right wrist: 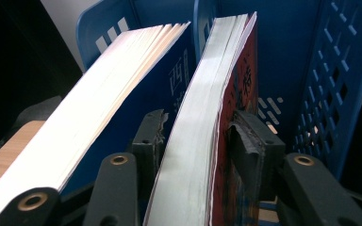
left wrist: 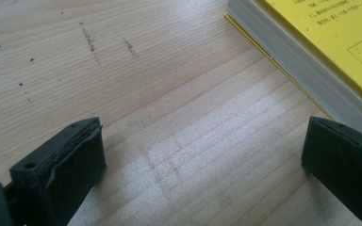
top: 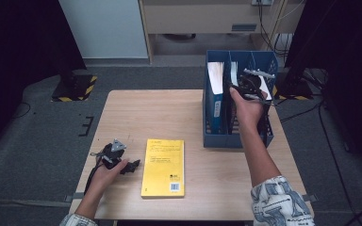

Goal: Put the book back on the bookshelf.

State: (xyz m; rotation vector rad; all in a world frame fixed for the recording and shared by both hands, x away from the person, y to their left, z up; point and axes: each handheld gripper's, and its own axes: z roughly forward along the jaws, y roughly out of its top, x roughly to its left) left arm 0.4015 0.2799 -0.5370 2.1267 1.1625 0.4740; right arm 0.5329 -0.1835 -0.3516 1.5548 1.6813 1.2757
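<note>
A red-covered book stands on edge in a compartment of the blue file rack at the table's right. My right gripper reaches down into the rack with this book between its jaws. The right pad lies against the red cover, while the left pad stands a sliver off the pages. In the high view the right gripper sits over the rack's back half. My left gripper rests on the table, open and holding nothing, just left of a yellow book that lies flat.
A blue-covered book stands in the rack's neighbouring compartment, to the left of the red one. The yellow book's page edge lies close beside my left gripper. Bare wooden tabletop stretches across the back left.
</note>
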